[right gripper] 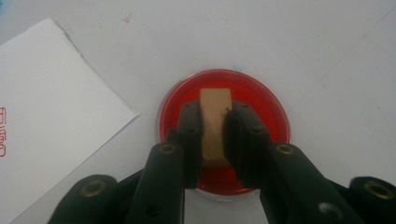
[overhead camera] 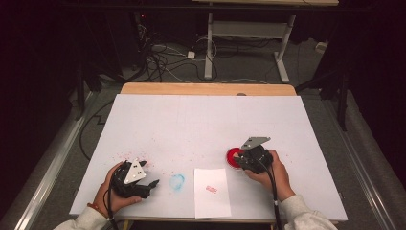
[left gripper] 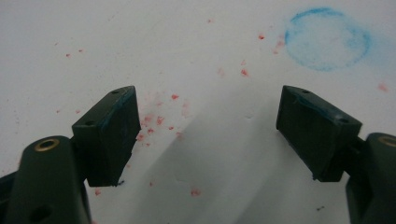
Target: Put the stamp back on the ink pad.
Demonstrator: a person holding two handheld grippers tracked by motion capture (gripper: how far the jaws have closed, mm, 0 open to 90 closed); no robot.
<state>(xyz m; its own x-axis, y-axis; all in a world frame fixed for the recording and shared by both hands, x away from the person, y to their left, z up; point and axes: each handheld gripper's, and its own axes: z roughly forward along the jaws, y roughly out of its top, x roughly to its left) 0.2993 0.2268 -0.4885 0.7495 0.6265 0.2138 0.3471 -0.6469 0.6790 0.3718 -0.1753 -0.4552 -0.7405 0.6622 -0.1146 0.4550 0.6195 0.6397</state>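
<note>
Black jaws of the right gripper (right gripper: 214, 135) are rising from the bottom of the right gripper view and are clenching a small wooden stamp (right gripper: 215, 123) between their pads. Its lower end is sitting over the red ink pad (right gripper: 266, 105), a round dish on the white table (overhead camera: 201, 120), but the jaws are hiding whether the stamp is touching the ink. Near the viewer, the dish rim is being cut off by the gripper arms. From the high view, the right gripper (overhead camera: 249, 157) is covering most of the dish (overhead camera: 231, 155), and the stamp itself is too small to make out there.

Beside the dish, a paper sheet (right gripper: 42, 116) is lying on the table, with a red print (right gripper: 2, 133) that the picture edge is cutting off. In the high view the print (overhead camera: 211, 189) is showing whole, but its characters are too small to read.

At the near left corner of the table the left gripper (overhead camera: 146, 184) is resting in the left hand (overhead camera: 112, 191). Its jaws are standing wide apart with nothing between them (left gripper: 208, 135), above red crumbs (left gripper: 154, 123) and near a blurred blue ring (left gripper: 327, 39).
</note>
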